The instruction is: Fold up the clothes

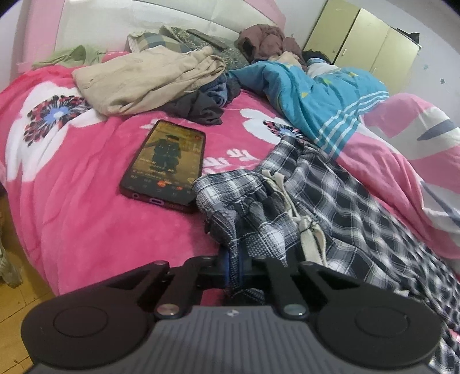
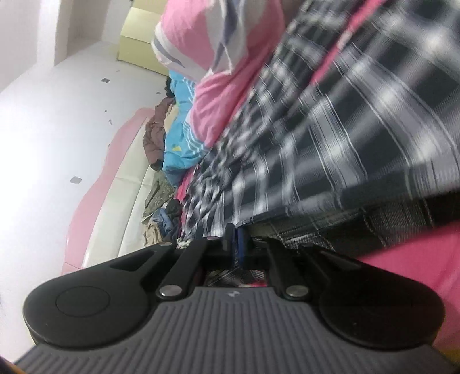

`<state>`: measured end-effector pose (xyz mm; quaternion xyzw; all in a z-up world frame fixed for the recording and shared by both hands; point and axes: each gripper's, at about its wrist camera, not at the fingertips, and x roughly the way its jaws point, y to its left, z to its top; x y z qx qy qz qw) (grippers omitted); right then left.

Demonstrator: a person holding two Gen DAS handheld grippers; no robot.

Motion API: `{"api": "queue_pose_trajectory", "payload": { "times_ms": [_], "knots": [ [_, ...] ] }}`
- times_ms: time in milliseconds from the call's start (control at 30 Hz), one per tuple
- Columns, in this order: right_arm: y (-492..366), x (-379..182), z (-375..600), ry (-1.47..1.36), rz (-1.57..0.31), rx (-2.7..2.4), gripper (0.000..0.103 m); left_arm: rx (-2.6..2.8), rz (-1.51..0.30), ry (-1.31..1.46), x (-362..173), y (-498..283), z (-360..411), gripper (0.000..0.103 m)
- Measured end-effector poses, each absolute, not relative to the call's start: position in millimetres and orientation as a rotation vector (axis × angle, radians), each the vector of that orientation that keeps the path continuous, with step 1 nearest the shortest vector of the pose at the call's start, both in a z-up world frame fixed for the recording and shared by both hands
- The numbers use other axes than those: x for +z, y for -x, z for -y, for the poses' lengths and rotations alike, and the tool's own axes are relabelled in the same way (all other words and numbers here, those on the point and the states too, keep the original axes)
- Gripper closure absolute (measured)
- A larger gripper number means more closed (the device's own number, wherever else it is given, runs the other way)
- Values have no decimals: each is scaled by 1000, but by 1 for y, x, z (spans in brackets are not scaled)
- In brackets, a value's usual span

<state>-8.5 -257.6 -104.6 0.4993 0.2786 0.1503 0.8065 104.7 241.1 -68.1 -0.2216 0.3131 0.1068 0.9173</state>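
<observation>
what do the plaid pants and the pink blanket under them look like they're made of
Plaid pants: thin woven cloth, probably cotton, matte; visible weave texture, soft creases, a cream drawstring.
Pink blanket: plush fleece, likely synthetic; fuzzy nap with a slight sheen and blurred print edges.

On the bed (image 1: 72, 178), a phone (image 1: 165, 159) lay left of the checked trousers (image 1: 302, 201), its near corner just beside their waistband. Behind the phone sat a pile of clothes (image 1: 149, 80), with pillows (image 1: 178, 40) behind the pile at the headboard (image 1: 161, 17). A quilt (image 1: 313, 95) lay right of the pile, behind the trousers. A wardrobe (image 1: 365, 40) stood beyond the quilt.
</observation>
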Motion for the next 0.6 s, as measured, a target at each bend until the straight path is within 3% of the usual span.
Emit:
{"api": "queue_pose_trajectory", "payload": {
  "times_ms": [300,600],
  "knots": [
    [-47,-70,283,-978,-465,342,103,154,-546,467,-36,-135,-224,97],
    [-149,-41,311,-952,-377,374,103,109,-491,428,-6,-229,-201,97]
  ]
}}
